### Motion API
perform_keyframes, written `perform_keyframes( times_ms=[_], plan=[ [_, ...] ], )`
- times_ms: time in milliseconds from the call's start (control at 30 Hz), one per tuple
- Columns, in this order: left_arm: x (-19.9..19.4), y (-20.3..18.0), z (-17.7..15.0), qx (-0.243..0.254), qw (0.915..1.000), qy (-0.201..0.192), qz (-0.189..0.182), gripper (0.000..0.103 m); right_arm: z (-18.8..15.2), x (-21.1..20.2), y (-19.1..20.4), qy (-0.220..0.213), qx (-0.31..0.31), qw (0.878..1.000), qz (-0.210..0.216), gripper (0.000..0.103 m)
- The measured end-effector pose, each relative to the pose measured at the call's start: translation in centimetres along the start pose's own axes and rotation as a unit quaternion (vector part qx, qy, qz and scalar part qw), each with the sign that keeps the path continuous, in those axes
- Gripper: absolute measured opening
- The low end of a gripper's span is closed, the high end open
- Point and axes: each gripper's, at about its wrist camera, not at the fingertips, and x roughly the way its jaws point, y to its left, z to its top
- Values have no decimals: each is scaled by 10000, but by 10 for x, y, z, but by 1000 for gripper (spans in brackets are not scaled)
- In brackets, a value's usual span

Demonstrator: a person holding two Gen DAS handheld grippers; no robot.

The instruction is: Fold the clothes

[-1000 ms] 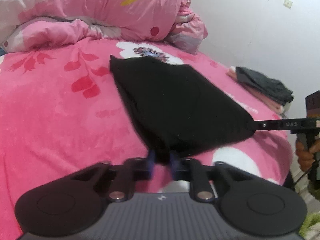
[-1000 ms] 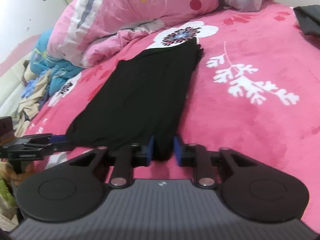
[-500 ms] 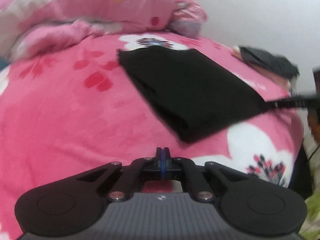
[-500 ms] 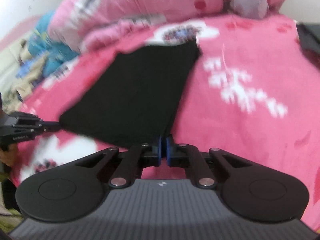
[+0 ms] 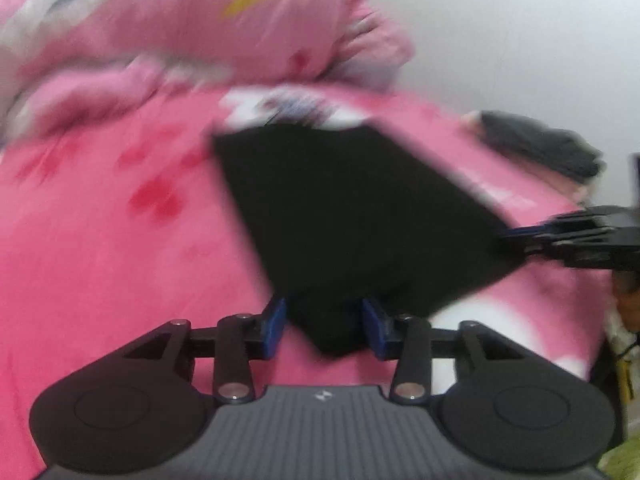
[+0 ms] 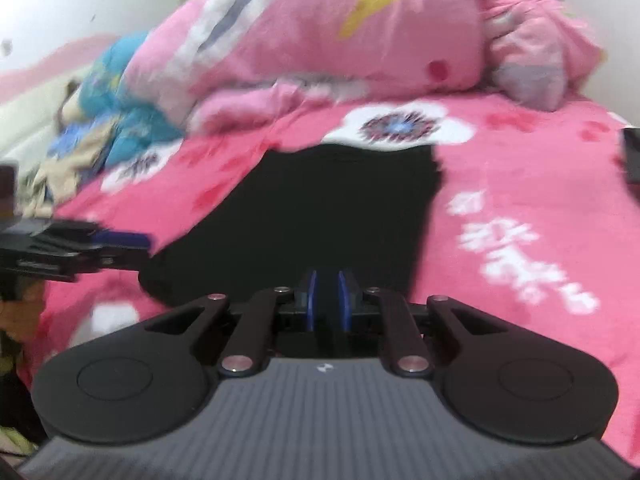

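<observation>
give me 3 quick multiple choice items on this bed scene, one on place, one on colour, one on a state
1. Where does the black garment lie?
A on the pink bed cover
B on a chair
C on the floor

2. What colour are the left gripper pads?
A yellow
B blue
C white

3. How does the garment lie?
A hanging up
B crumpled in a ball
C spread flat

Answers: 1 A, pink cover shows all round it. 2 B, blue pads flank the near corner. 3 C, it lies as a flat dark panel.
</observation>
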Motion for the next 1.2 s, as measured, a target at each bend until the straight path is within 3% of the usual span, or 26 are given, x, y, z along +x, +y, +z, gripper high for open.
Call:
perform_keyframes(
  times_ms=[100,167,267,367,467,500,567,600,700,767,800,867,933,1000,1067,1133,1200],
  plan=[
    [-20,28,-4,-587,9983,18,-55,48,-23,3,-17,272,19,9995,-175,7],
    [-30,30,3,-423,9989,-95,188,49,-27,-17,-39,227,513,9981,-256,10],
    [-23,26,26,-358,9989,-308,16,53,-17,-33,-54,165,463,9958,-774,12],
    [4,15,47,-379,9980,-382,-330,54,8,-25,-48,-208,434,9977,-481,14],
    [35,12,44,-299,9990,-77,-335,52,29,10,-23,-362,167,9992,-23,14],
    [41,16,39,-307,9990,36,-315,43,31,23,-17,-329,139,9993,122,14],
    [30,32,32,-479,9982,-41,-365,45,29,50,-19,-79,140,9996,224,11],
    [23,40,30,-605,9980,0,-199,56,24,52,-28,-41,230,9996,163,9],
    [8,60,35,-761,9970,-27,116,56,13,40,-67,-78,964,9952,169,4],
    [8,67,51,-858,9961,-184,86,57,19,27,-81,-66,823,9949,-578,10],
    [12,67,60,-895,9957,-253,12,58,23,23,-85,-129,791,9948,-636,10],
    [33,65,83,-910,9951,-368,-152,59,42,21,-92,-365,987,9939,-324,10],
    [60,59,99,-803,9957,-424,-206,60,63,39,-78,-465,645,9968,-127,10],
    [90,61,106,-848,9962,-212,-44,60,84,66,-59,-482,147,9987,31,10],
    [111,72,104,-935,9955,-39,156,52,92,99,-50,-261,-44,9993,264,9],
    [104,90,99,-1210,9925,-193,-22,52,89,120,-53,-12,-197,9997,146,8],
    [94,101,101,-1420,9894,-273,143,57,82,127,-75,132,-149,9994,-281,8]
  ],
)
